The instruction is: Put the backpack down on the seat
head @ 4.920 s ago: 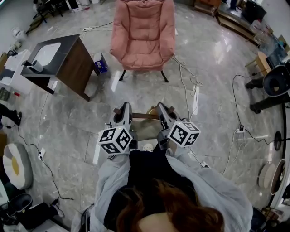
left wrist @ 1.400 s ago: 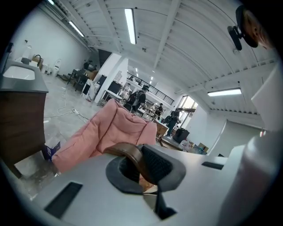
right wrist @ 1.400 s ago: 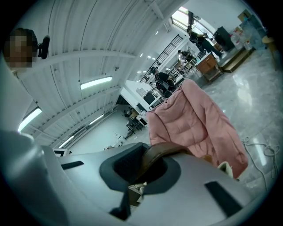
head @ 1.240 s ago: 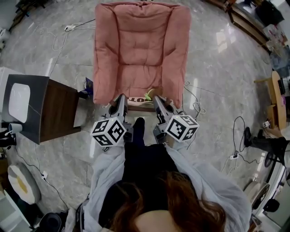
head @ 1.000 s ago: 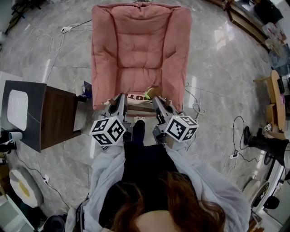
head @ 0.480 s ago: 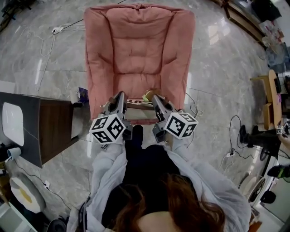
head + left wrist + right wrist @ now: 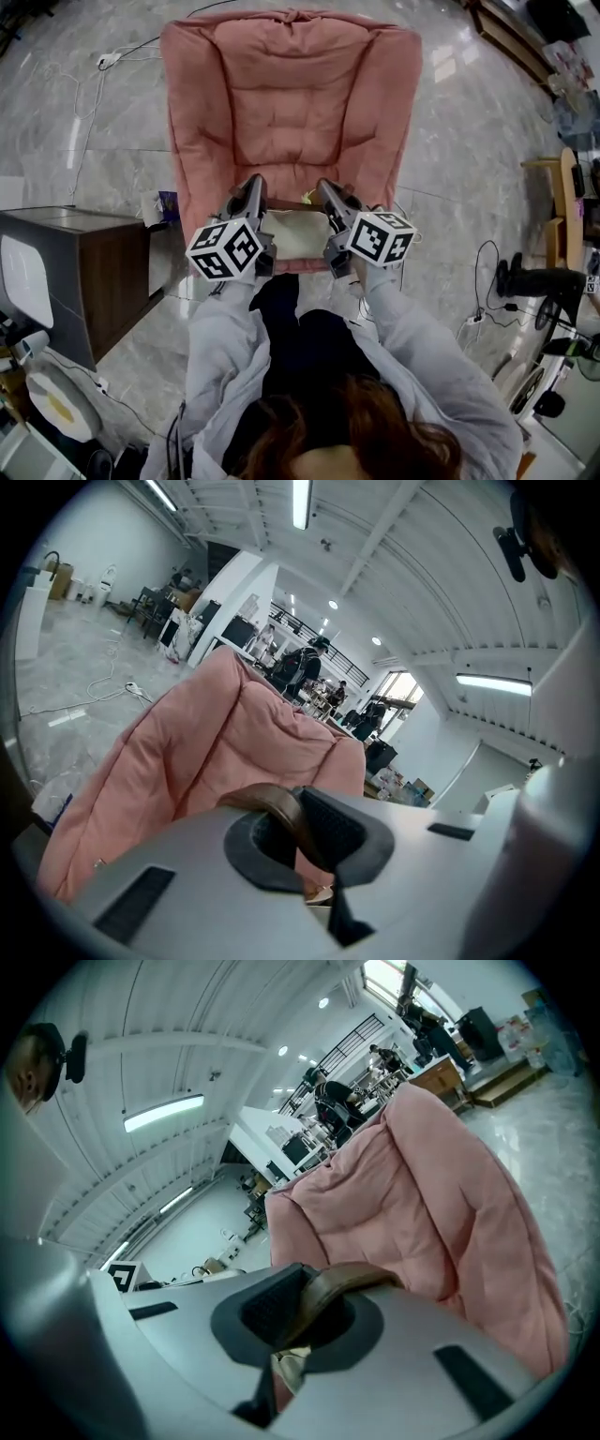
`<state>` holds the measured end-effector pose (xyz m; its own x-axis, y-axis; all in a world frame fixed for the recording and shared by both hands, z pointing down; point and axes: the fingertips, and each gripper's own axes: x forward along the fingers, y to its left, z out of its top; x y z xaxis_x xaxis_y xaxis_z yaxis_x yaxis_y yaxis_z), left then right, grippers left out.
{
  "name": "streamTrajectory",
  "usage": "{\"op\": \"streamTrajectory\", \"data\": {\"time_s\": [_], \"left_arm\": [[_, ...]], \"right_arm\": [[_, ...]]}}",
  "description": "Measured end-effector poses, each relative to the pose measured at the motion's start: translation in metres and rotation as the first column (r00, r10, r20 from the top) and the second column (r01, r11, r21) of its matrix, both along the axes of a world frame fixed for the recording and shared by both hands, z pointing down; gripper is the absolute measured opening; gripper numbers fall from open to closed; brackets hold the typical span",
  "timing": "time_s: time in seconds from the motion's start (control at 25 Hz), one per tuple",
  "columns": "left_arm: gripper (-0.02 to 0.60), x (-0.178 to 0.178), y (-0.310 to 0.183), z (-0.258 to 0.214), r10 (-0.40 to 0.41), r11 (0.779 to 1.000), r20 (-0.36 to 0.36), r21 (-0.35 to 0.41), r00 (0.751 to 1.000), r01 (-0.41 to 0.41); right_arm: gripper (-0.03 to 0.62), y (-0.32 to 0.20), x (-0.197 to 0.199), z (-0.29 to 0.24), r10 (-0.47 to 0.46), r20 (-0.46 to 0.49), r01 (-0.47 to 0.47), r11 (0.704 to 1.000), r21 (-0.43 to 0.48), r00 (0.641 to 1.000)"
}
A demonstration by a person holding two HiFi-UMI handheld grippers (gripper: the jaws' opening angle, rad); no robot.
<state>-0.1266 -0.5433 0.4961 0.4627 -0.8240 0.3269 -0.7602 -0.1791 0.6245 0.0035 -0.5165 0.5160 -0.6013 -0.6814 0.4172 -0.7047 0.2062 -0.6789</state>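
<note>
The pink padded armchair stands straight ahead, and its seat is bare. A beige backpack hangs between my two grippers over the seat's front edge. I cannot tell whether it touches the cushion. My left gripper is shut on a brown strap of the backpack. My right gripper is shut on the other brown strap. Both gripper views look up past the straps at the chair's back. Most of the bag is hidden below the grippers.
A dark wooden side table stands close on the left of the chair. A small blue box lies between them. Cables run over the marble floor. Furniture and stands crowd the right edge.
The armchair has come nearer and larger as the person stepped up to it. Both grippers and the backpack now sit over the seat's front edge. Both stayed shut.
</note>
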Motion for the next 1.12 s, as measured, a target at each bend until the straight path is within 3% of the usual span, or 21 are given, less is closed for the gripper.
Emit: {"op": "streamTrajectory", "data": {"time_s": [0.52, 0.72, 0.92, 1.12], "left_arm": [[0.014, 0.003, -0.132, 0.057, 0.064, 0.994, -0.079, -0.088, 0.995, -0.071], [0.014, 0.005, -0.175, 0.099, 0.065, 0.990, -0.069, -0.118, 0.995, -0.073], [0.014, 0.009, -0.197, 0.151, 0.037, 0.985, -0.053, -0.167, 0.998, -0.045], [0.014, 0.015, -0.193, 0.185, -0.010, 0.975, -0.095, -0.224, 0.995, -0.012]], "right_arm": [[0.008, -0.137, -0.003, 0.052, -0.066, -0.031, 0.065, 0.997, -0.039, 0.997], [0.008, -0.176, -0.004, 0.090, -0.088, -0.117, 0.086, 0.996, -0.025, 0.989], [0.008, -0.191, -0.004, 0.144, -0.065, -0.169, 0.059, 0.998, -0.039, 0.984], [0.008, -0.188, -0.005, 0.174, -0.042, -0.202, 0.024, 0.995, -0.095, 0.979]]}}
